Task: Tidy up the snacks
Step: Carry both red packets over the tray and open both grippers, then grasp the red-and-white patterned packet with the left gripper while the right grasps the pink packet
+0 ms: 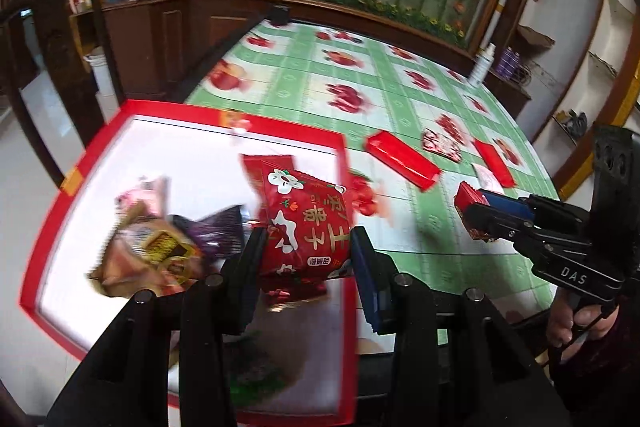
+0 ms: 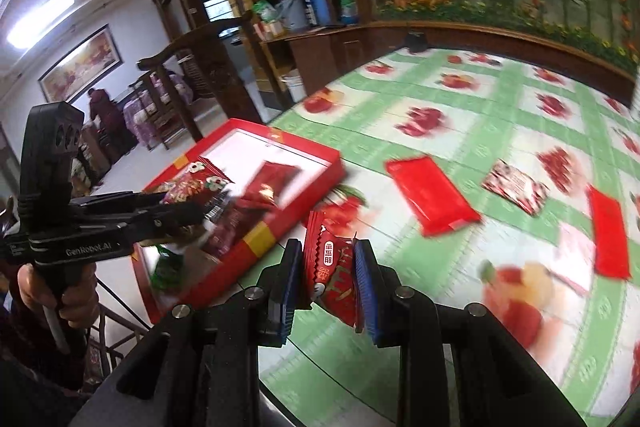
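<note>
My left gripper [image 1: 306, 247] is shut on a red snack bag with white flowers and gold characters [image 1: 306, 215], held above the red-rimmed box [image 1: 344, 187] with a white floor. The box holds a brown packet [image 1: 156, 259], a purple packet [image 1: 224, 231] and a pink one [image 1: 144, 195]. My right gripper [image 2: 328, 267] is shut on a small red snack packet [image 2: 332, 275], over the table just right of the box [image 2: 304, 187]. The right gripper also shows at the right of the left wrist view [image 1: 476, 215], and the left gripper at the left of the right wrist view [image 2: 192, 211].
On the green checked tablecloth [image 1: 304, 79] lie a long red packet [image 1: 404, 159], a second red packet [image 1: 494, 157] and a red-and-white patterned packet [image 1: 444, 145]. A white bottle [image 1: 482, 65] stands at the table's far right edge. Wooden cabinets and a floral mural stand behind.
</note>
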Tool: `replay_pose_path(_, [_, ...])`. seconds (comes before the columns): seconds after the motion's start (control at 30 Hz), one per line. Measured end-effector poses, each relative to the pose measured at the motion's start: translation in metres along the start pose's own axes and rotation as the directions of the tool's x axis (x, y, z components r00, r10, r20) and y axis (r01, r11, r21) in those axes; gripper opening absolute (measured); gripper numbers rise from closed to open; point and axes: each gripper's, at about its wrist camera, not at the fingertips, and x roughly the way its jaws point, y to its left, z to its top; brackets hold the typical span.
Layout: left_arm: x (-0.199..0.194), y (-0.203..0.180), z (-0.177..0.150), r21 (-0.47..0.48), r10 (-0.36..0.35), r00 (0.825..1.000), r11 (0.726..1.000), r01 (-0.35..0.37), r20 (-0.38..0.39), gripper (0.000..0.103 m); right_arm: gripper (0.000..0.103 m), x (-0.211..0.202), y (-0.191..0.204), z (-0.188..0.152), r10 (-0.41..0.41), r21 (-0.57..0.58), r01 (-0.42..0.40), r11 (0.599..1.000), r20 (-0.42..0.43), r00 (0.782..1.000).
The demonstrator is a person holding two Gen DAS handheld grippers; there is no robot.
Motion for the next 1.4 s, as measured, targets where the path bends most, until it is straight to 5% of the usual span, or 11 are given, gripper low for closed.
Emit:
replay_pose_path(0.63, [-0.008, 0.064, -0.004, -0.105, 0.128, 0.992, 0.986, -0.126, 0.014, 0.04, 0.028, 0.105, 0.095, 0.059, 0.175, -0.099, -0.18, 0.979, -0.053, 0.983])
replay_pose_path(0.83, [-0.011, 0.071, -0.005, -0.124, 0.147, 0.989, 0.982, -0.145, 0.014, 0.042, 0.042, 0.118, 0.085, 0.072, 0.238, -0.004, -0.238, 0.971, -0.012, 0.971])
replay_pose_path(0.93, [-0.014, 0.073, -0.004, -0.127, 0.159, 0.987, 0.98, -0.154, 0.024, 0.058, 0.052, 0.111, 0.067, 0.072, 0.258, 0.05, -0.259, 0.965, 0.029, 0.966])
replay_pose_path(1.1, [-0.014, 0.068, -0.002, -0.116, 0.154, 0.988, 0.982, -0.15, 0.024, 0.059, 0.052, 0.094, 0.035, 0.072, 0.213, 0.102, -0.22, 0.97, 0.071, 0.974])
replay_pose_path(1.4, [-0.006, 0.038, 0.002, -0.05, 0.121, 0.993, 0.991, -0.121, 0.005, 0.059, 0.053, 0.031, -0.089, 0.033, -0.073, 0.258, 0.046, 0.965, 0.096, 0.993])
